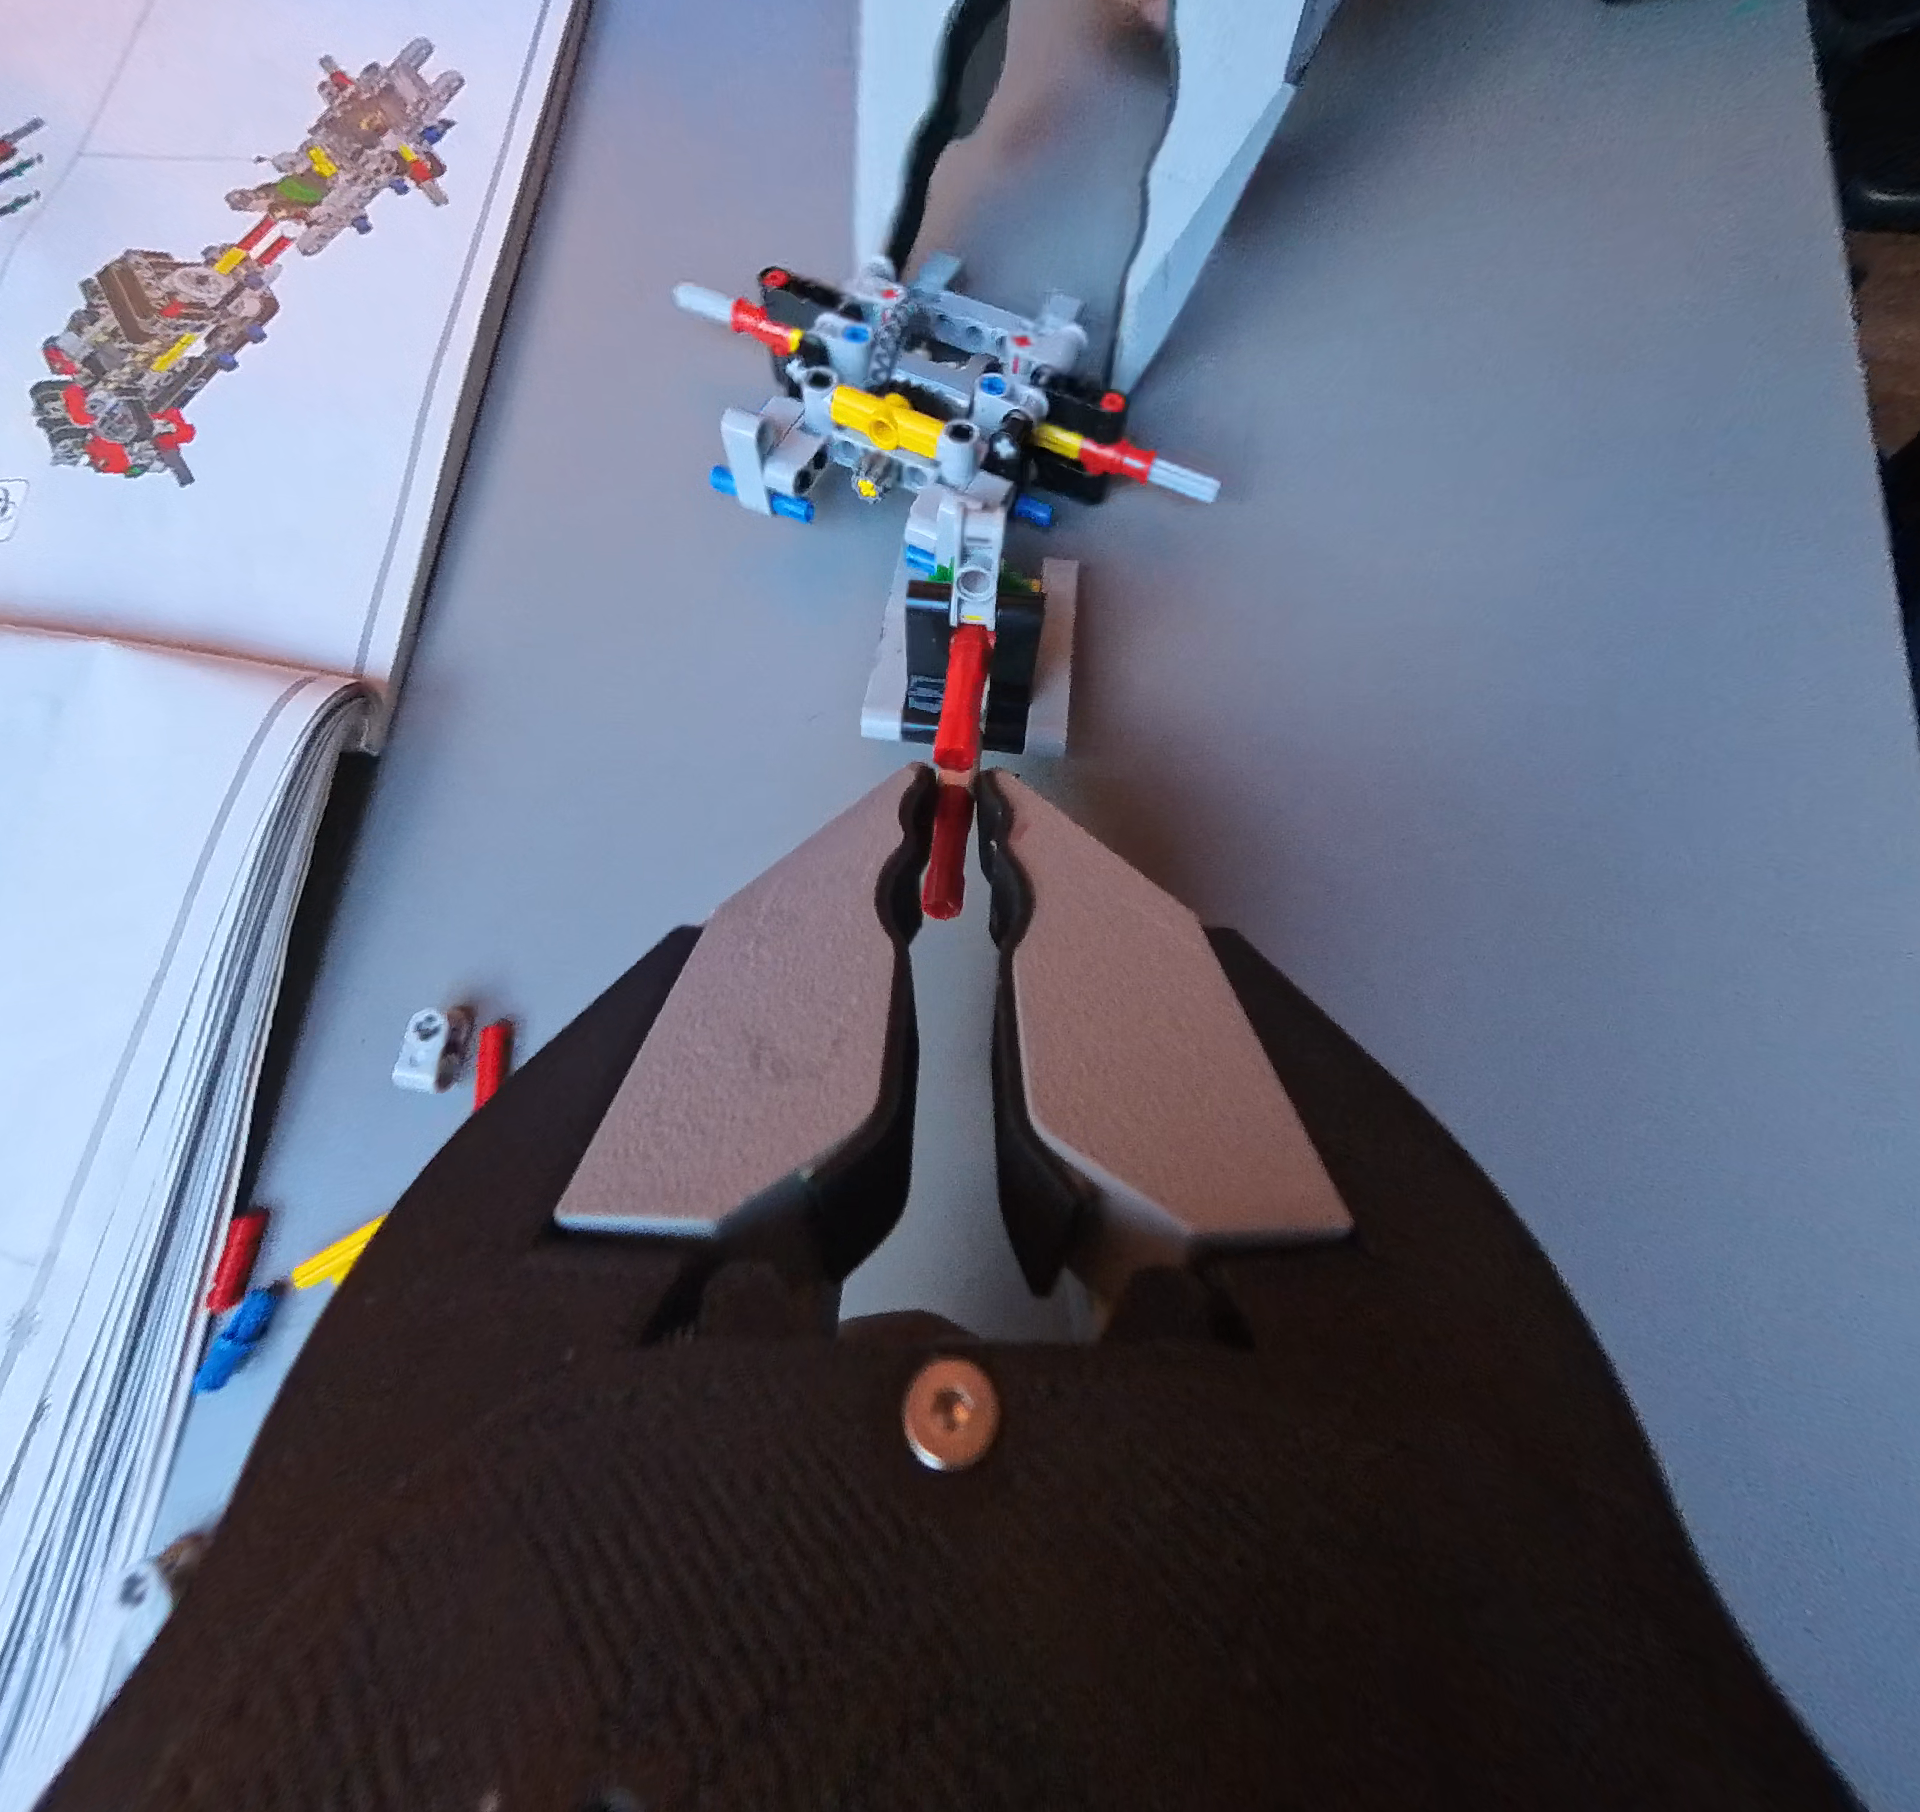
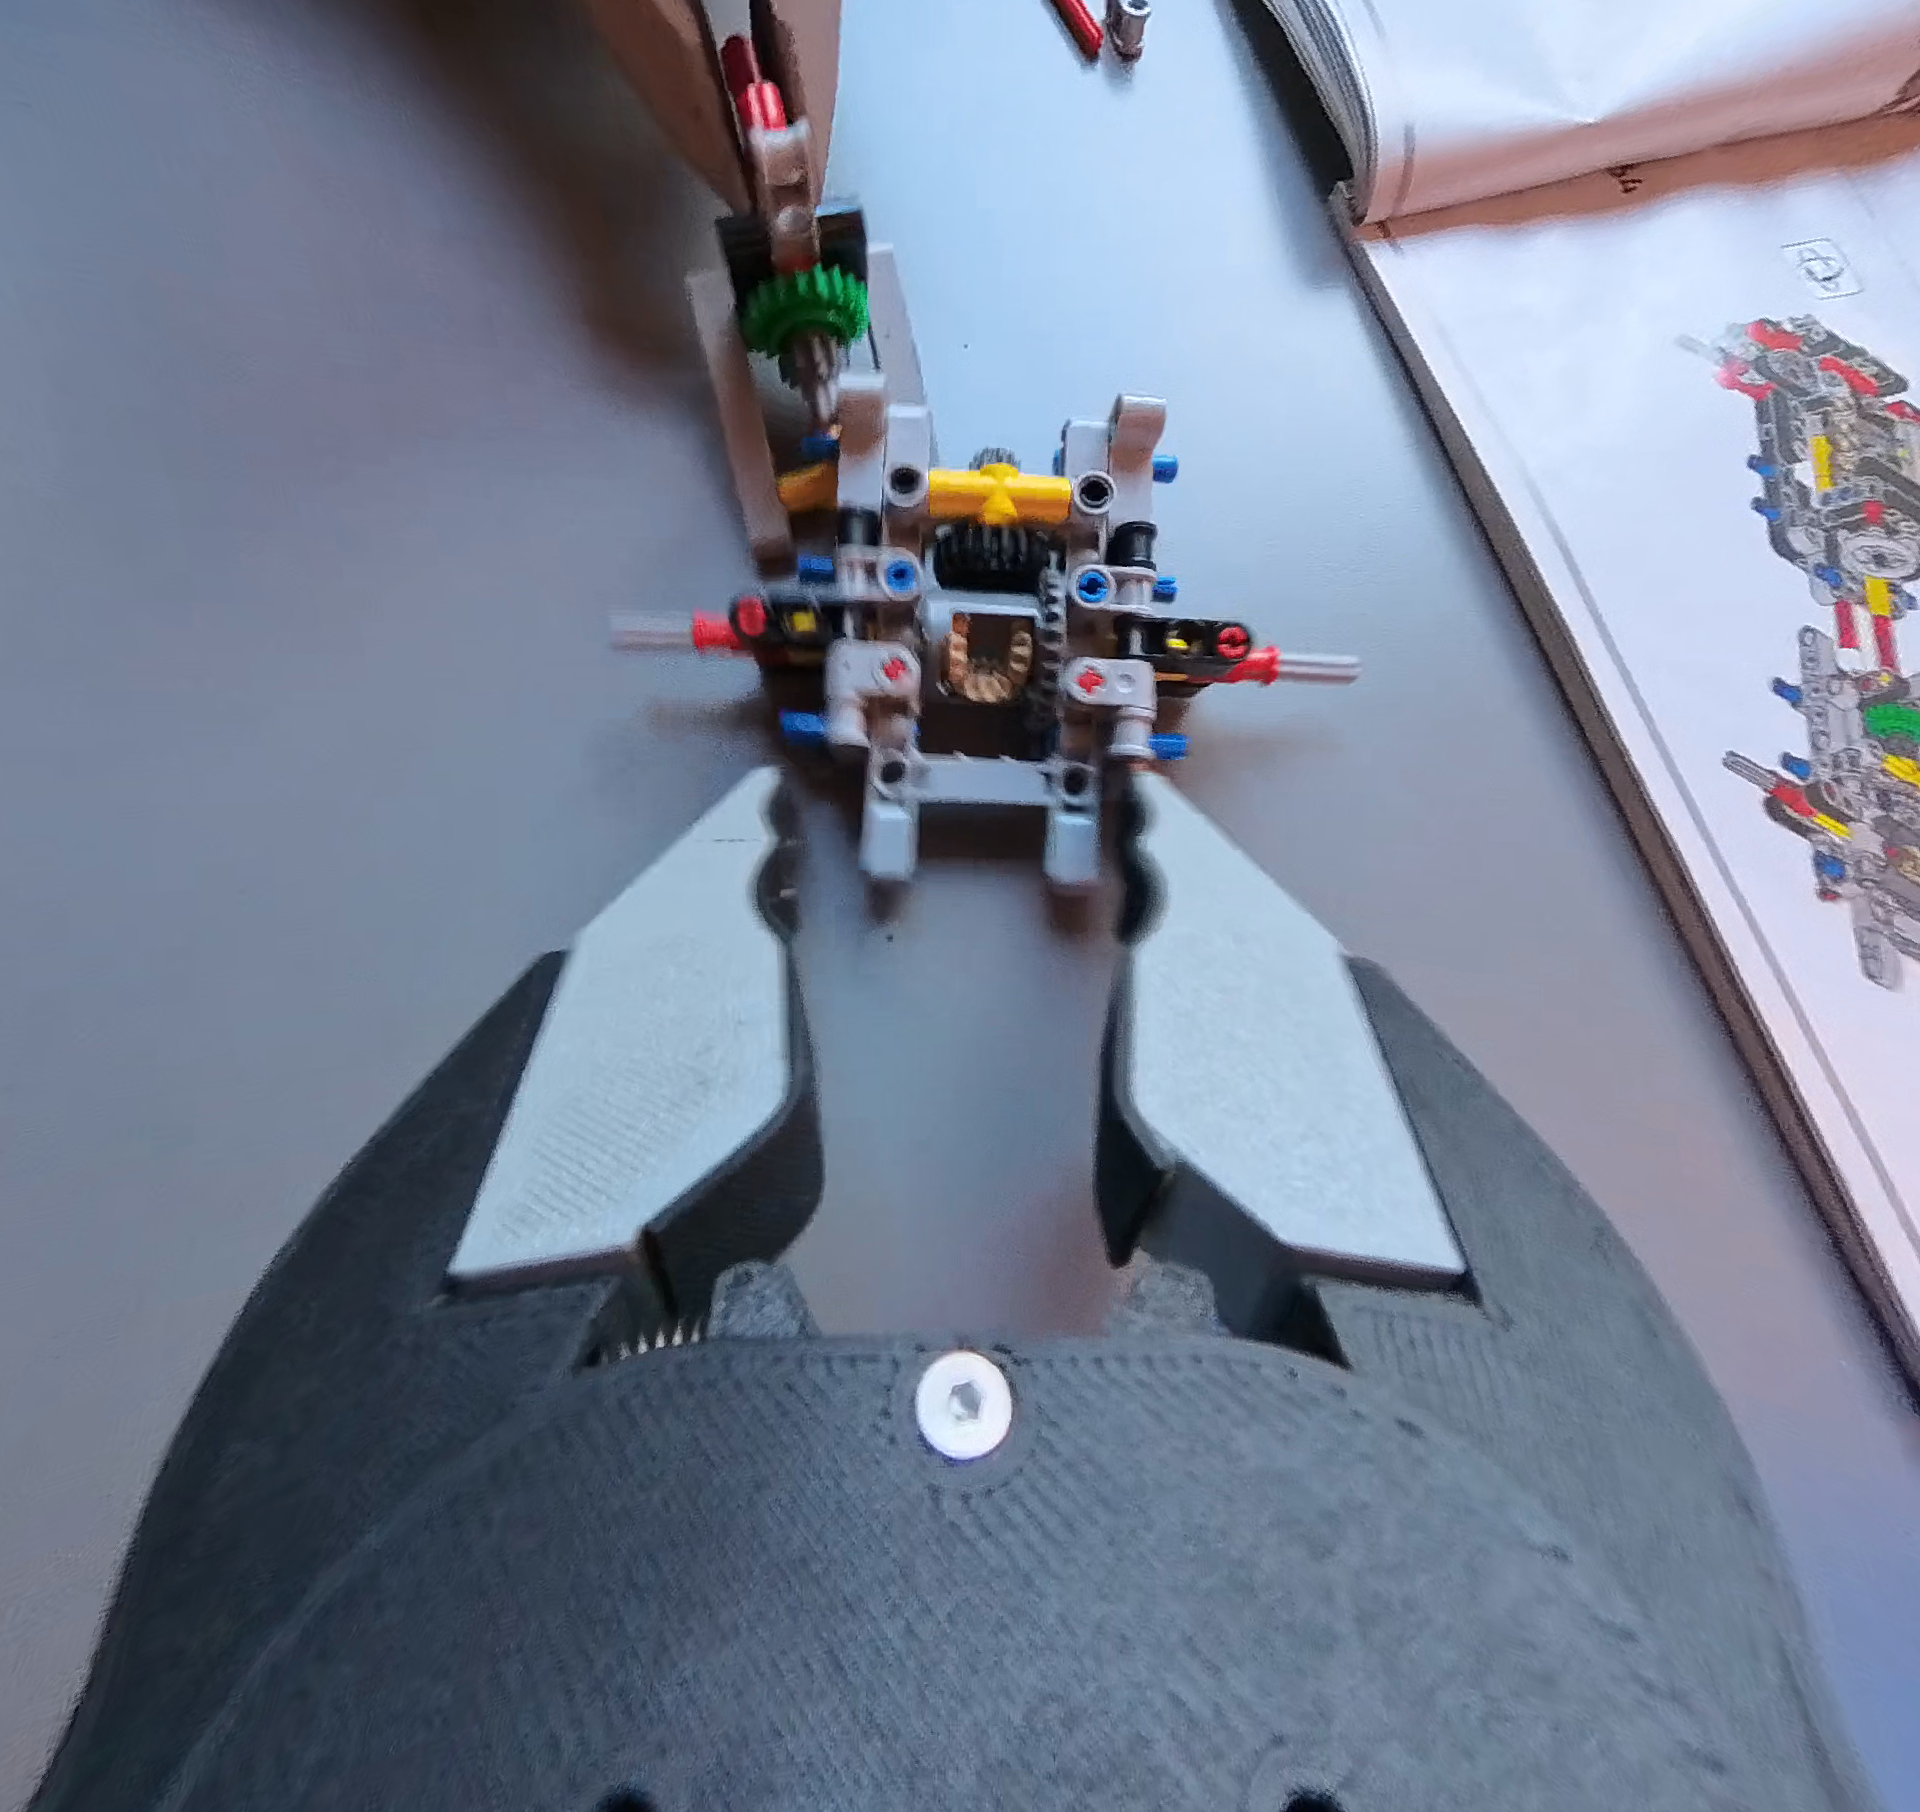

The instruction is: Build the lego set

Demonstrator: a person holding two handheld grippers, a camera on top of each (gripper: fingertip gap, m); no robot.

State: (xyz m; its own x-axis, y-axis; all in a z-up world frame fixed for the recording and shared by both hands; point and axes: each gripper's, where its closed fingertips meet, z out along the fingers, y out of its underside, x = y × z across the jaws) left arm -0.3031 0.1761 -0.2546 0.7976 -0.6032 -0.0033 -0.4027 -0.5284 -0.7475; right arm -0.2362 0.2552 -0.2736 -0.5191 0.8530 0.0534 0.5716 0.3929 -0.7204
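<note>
My left claw (image 1: 948, 775) pinched a red axle (image 1: 945, 853) end-on, in line with the shaft of the brick gear assembly (image 1: 914, 412) on the grey table (image 1: 1455, 723) — apparently so the two stayed coaxial. My right claw (image 2: 956, 827) stood spread, its fingertips (image 2: 1164, 827) flanking the assembly's grey frame, the left one clear of it — seemingly to steady it; an open instruction booklet (image 1: 208, 308) lay beside.

A grey table (image 1: 1455, 619) carries a brick assembly (image 1: 914, 412), an open instruction booklet (image 1: 260, 308) and loose pieces (image 1: 457, 1050).

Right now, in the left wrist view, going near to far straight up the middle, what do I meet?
left gripper shut on a red pin → second red pin → brick assembly → right gripper, open around the assembly's far end.
</note>
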